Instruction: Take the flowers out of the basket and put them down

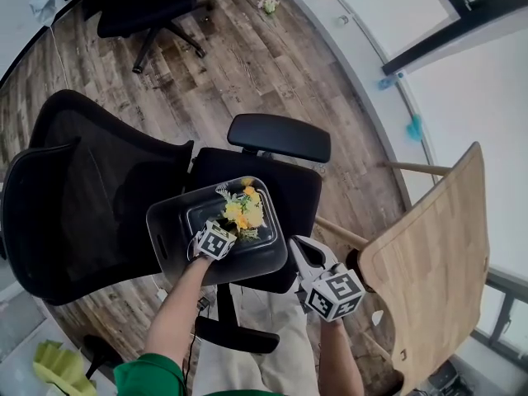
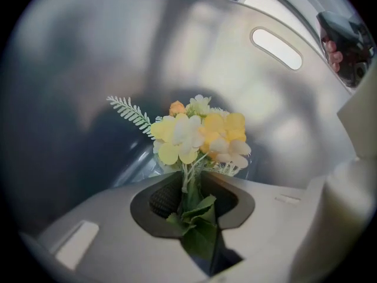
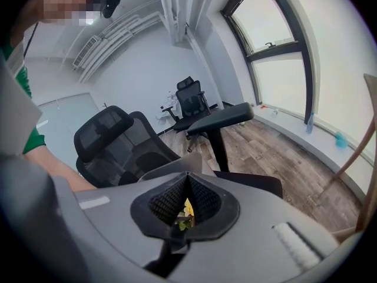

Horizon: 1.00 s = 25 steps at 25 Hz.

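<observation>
A bunch of yellow and white flowers (image 1: pixel 243 211) with green fern sprigs lies in a grey plastic basket (image 1: pixel 165 221) that rests on a black office chair seat (image 1: pixel 293 184). My left gripper (image 1: pixel 231 225) reaches into the basket from the near side. In the left gripper view its jaws (image 2: pixel 191 193) are shut on the green stems and leaves just below the blooms (image 2: pixel 197 134), with the basket wall (image 2: pixel 235 69) behind. My right gripper (image 1: pixel 299 247) hovers just off the basket's near right corner. Its jaws (image 3: pixel 187 184) are shut with nothing held.
The chair's armrest (image 1: pixel 279 136) stands just behind the basket and its mesh back (image 1: pixel 82 213) is to the left. A light wooden board (image 1: pixel 429 254) leans at the right. Another black chair (image 1: pixel 148 7) and a small bunch of flowers (image 1: pixel 267 3) are on the wood floor far back.
</observation>
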{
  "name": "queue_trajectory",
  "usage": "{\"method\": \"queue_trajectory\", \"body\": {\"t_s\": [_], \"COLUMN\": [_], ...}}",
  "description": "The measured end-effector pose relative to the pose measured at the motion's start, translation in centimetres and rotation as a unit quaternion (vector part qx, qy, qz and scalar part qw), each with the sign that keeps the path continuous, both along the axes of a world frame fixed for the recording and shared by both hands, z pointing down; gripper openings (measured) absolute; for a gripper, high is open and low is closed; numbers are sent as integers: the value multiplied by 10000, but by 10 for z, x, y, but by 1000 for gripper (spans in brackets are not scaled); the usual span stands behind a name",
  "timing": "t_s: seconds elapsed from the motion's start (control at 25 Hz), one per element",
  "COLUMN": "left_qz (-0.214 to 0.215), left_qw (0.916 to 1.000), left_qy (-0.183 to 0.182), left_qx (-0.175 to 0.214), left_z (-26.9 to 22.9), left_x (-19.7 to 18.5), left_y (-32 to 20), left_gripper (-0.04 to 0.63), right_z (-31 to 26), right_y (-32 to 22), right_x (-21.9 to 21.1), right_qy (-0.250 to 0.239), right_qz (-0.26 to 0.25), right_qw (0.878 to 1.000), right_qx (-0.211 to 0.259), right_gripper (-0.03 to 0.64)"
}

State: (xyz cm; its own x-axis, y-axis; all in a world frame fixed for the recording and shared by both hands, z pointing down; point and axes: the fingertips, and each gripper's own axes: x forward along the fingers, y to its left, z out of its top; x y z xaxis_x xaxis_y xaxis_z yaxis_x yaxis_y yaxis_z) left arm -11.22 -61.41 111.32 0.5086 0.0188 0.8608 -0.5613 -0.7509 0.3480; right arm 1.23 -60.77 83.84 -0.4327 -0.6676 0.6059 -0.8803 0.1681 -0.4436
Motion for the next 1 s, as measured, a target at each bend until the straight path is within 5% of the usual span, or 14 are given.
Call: {"method": "queue_trajectory", "body": {"t_s": [0.68,1.0], "left_qz": [-306,-477], "left_qw": [9952,9822], "left_qy": [644,1244], "left_qx": [673,1321], "left_z": [-127,-243], "left_x": [-15,-12], "left_y": [-6,-24], "left_gripper": [83,83], "right_z": [-56,-108], "right_y": [28,41], "right_x": [-15,-10], "right_qy": [-105,114], "right_qz": [201,266], "right_qw": [9988,9972], "right_qx": [439,683], "right_gripper": [5,5]}}
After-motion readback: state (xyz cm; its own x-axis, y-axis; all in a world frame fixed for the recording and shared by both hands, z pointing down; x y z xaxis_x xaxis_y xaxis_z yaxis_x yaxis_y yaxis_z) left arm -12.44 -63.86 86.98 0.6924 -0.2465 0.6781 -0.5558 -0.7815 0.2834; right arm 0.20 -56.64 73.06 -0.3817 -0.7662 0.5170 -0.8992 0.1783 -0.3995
